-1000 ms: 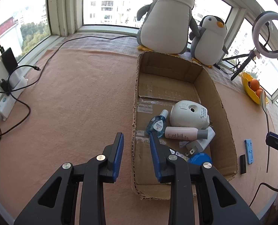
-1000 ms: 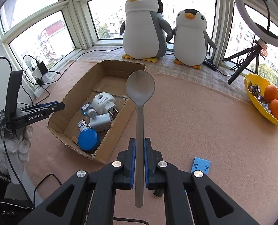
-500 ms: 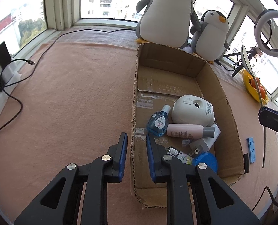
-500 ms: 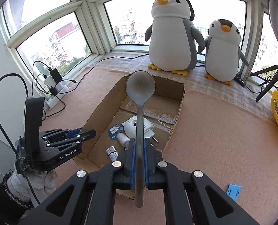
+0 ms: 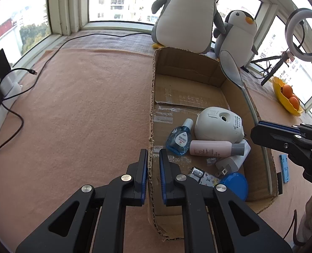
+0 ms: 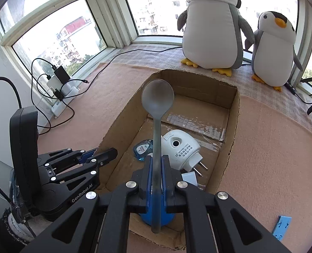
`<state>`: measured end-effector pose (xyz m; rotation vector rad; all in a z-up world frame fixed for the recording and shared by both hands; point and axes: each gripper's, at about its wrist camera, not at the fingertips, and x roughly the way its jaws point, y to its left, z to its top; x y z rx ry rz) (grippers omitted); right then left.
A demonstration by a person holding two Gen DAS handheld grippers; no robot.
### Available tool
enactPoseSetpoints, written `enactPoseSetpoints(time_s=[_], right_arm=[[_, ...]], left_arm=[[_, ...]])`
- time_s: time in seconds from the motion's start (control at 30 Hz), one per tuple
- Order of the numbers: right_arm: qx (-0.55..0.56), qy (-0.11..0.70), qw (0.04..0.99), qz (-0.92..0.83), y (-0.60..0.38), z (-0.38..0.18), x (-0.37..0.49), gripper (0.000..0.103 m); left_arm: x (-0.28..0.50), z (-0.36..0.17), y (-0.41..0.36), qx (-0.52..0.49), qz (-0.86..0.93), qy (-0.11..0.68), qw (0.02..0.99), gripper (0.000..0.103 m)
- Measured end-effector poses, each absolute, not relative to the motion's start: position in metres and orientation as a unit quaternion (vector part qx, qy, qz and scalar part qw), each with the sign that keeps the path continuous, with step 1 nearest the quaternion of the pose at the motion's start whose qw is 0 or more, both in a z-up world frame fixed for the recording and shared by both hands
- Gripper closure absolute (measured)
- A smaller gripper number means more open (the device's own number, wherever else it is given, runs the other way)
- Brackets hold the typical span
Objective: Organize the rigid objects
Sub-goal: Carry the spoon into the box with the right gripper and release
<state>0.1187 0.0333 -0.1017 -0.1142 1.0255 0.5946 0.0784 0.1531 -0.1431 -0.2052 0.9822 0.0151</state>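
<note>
The right gripper (image 6: 156, 164) is clamped on the handle of a grey spoon (image 6: 157, 105), whose bowl points forward above the open cardboard box (image 6: 234, 113). The left gripper (image 5: 153, 164) has its jaws drawn narrow astride the box's left wall, one finger outside and one inside; whether they press the cardboard cannot be told. Inside the box lie a white plug-in device (image 5: 218, 124), a blue bottle (image 5: 179, 140), a pink tube (image 5: 215, 147), a white adapter (image 5: 232, 161) and a blue round lid (image 5: 236, 184). Beyond the box's far end stand two plush penguins (image 6: 210, 27). Right of the box lies a blue strip (image 5: 284, 168).
</note>
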Motion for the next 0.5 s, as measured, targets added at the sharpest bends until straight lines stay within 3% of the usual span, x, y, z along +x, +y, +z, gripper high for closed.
enactPoseSetpoints(time_s=[0.37, 0.4, 0.47, 0.5], right_arm=[[-0.06, 0.478, 0.828, 0.287, 0.0421, -0.1049, 0.1195, 0.096], [-0.058, 0.476, 0.829, 0.287, 0.0414, -0.1039, 0.1193, 0.092], [-0.053, 0.47, 0.834, 0.284, 0.0388, -0.1006, 0.1187, 0.059], [-0.051, 0.464, 0.839, 0.281, 0.0369, -0.0981, 0.118, 0.052]], left_arm=[[0.0792, -0.1431, 0.1538, -0.098, 0.008, 0.471, 0.877, 0.095], [0.0789, -0.1431, 0.154, -0.097, 0.008, 0.471, 0.877, 0.095], [0.0792, -0.1428, 0.1542, -0.097, 0.009, 0.471, 0.877, 0.095], [0.079, -0.1428, 0.1541, -0.096, 0.009, 0.471, 0.877, 0.095]])
